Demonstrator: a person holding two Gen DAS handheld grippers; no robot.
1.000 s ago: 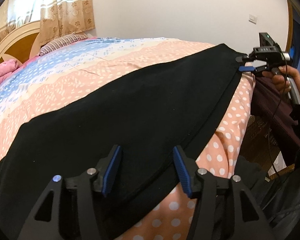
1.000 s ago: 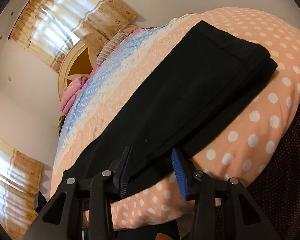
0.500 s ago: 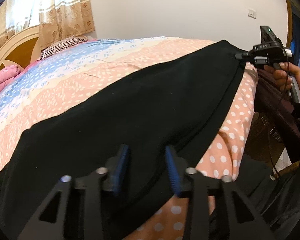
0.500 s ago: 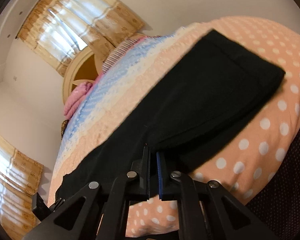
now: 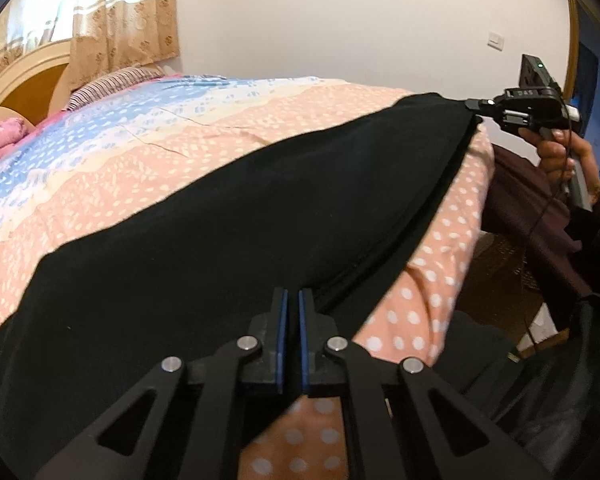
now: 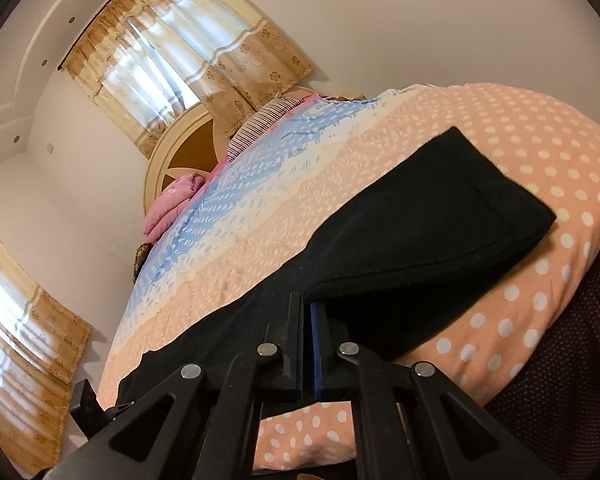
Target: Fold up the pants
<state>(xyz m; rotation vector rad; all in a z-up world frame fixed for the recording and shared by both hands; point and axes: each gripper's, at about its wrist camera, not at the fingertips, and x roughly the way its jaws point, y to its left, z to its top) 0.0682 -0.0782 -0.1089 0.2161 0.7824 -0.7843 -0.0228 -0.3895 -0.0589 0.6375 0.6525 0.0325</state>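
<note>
Now both claws clamped on black pants [image 5: 240, 240] atop dotted bedspread [image 5: 260, 128]; curtained window [image 6: 160, 72].

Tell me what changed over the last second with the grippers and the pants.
Both grippers' jaws closed on the near edge of the black pants: left gripper, right gripper. The right one has begun lifting its corner. The pants otherwise lie flat on the bed.

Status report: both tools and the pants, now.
Left tool shut on pants near edge. Right tool shut on pants, edge lifted. Pants flat across bed. Nothing in the way.
</note>
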